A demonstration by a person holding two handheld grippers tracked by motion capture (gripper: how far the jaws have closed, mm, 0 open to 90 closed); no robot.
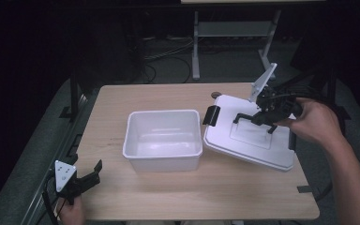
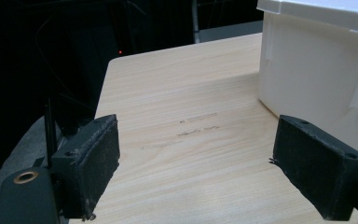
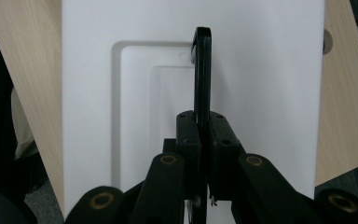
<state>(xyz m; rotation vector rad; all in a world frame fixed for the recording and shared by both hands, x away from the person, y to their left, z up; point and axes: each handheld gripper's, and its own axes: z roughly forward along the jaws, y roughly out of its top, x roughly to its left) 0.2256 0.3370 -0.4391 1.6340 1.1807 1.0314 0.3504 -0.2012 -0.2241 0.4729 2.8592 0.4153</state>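
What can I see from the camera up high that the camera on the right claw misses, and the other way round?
High view alone: the open white bin, the left claw with its jaws apart near the table's front corner, and the lid's black side latch.
Right claw view alone: a close look at the pads pinched on the lid's black handle.
Both: the white lid, the wooden table and the right claw.

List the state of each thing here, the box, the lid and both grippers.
Box: open, empty, upright on the table.
Lid: off the box, tilted, lifted by its black handle.
Right gripper: shut on the handle.
Left gripper: open, holding nothing, near the table's corner.
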